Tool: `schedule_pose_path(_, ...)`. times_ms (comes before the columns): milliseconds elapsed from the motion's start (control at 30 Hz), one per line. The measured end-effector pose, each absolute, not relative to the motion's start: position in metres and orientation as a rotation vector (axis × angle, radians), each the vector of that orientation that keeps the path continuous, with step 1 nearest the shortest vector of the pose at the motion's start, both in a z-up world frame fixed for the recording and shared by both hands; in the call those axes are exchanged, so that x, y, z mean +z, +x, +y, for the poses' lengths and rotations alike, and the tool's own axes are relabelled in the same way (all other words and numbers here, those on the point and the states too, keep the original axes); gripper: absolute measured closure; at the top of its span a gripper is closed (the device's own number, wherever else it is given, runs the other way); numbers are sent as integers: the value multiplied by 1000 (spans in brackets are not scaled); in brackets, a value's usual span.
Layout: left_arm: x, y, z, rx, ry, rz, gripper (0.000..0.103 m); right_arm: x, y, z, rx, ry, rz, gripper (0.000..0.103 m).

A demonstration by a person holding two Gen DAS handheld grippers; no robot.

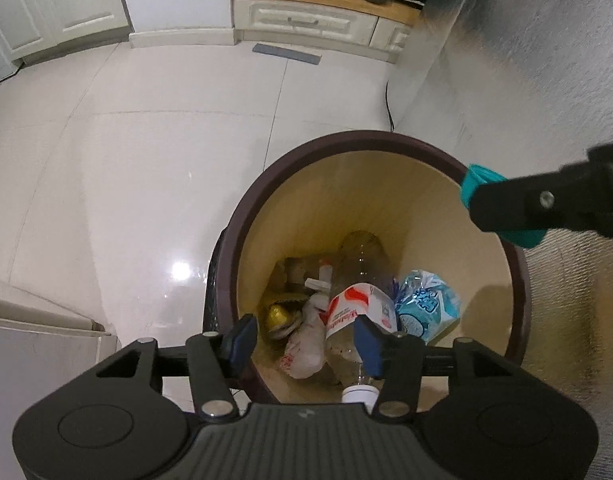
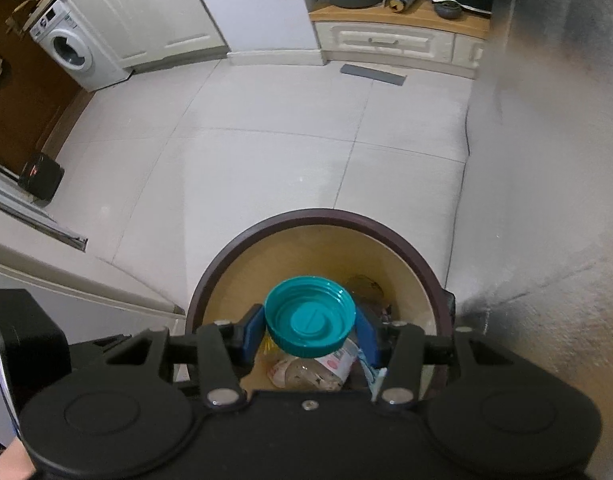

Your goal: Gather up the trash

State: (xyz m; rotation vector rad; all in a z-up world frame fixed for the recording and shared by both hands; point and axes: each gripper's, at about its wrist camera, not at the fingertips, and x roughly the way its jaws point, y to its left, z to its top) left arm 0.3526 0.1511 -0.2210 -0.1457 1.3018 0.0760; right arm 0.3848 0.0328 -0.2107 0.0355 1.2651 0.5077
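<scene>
A round trash bin (image 1: 306, 152) with a dark rim and tan inside stands on the floor; it also shows in the right wrist view (image 2: 318, 216). It holds a clear plastic bottle (image 1: 348, 328) with a red and white label, a blue snack bag (image 1: 426, 304), a crumpled wrapper (image 1: 306, 340) and a gold foil piece (image 1: 276, 316). My left gripper (image 1: 304, 344) hangs open over the bin's near edge, empty. My right gripper (image 2: 310, 334) is shut on a teal plastic lid (image 2: 310, 316) and holds it above the bin's opening. The lid (image 1: 482, 180) also shows at the bin's right rim in the left wrist view.
White tiled floor (image 2: 266, 140) spreads ahead. A washing machine (image 2: 70, 48) stands far left. A low white cabinet (image 2: 398, 44) with a can and a dark bucket on top stands at the back. A grey mat (image 2: 372, 74) lies before it. A silver-covered wall (image 2: 554, 140) runs along the right.
</scene>
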Motion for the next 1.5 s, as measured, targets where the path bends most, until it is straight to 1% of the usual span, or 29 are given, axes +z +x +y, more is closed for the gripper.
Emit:
schedule_pose_path(133,-220,354,150,68,-140,1310,42,-208,384,37,544,48,1253,52)
schedule_pose_path(200,-217,352,144,62,-132,1309,33,-207,384,38,567,61,1235,52)
schedule_pose_path(233,-216,350,143,59,-124,1306,31,-207,383,39,580,66,1229,48)
schedule_pose_path(267,-214,349,142,57,-119,1304,29,-206,383,40,587,67,1224,41)
schedule_pose_path(333,-211,347,141,56,-115,1302,25,-205,381,42,590,48,1210,37)
schedule_pose_path(433,-209,343,140,52,-110,1298,18,-206,381,45,583,23,1212,36)
schedule_pose_path(533,-207,338,139,51,-112,1294,15,-206,381,45,569,8,1220,35)
schedule_pose_path(600,-205,335,138,52,-117,1293,11,-206,380,45,565,-5,1220,33)
schedule_pose_path(700,-199,330,136,57,-116,1286,5,-204,375,45,558,-27,1215,30)
schedule_pose_path(767,-196,327,134,59,-122,1280,2,-201,372,43,548,-33,1206,25)
schedule_pose_path(867,-192,321,133,54,-125,1270,1,-196,366,37,517,-46,1187,17)
schedule_pose_path(1000,-184,315,131,46,-118,1258,0,-186,358,25,465,-22,1166,11)
schedule_pose_path(1067,-177,310,130,40,-112,1245,0,-181,353,20,455,-4,1157,4)
schedule_pose_path(1233,-156,299,126,15,-61,1204,0,-169,333,4,410,14,1124,0)
schedule_pose_path(1500,-113,265,122,-38,-51,1110,0,-122,291,-23,393,31,991,0)
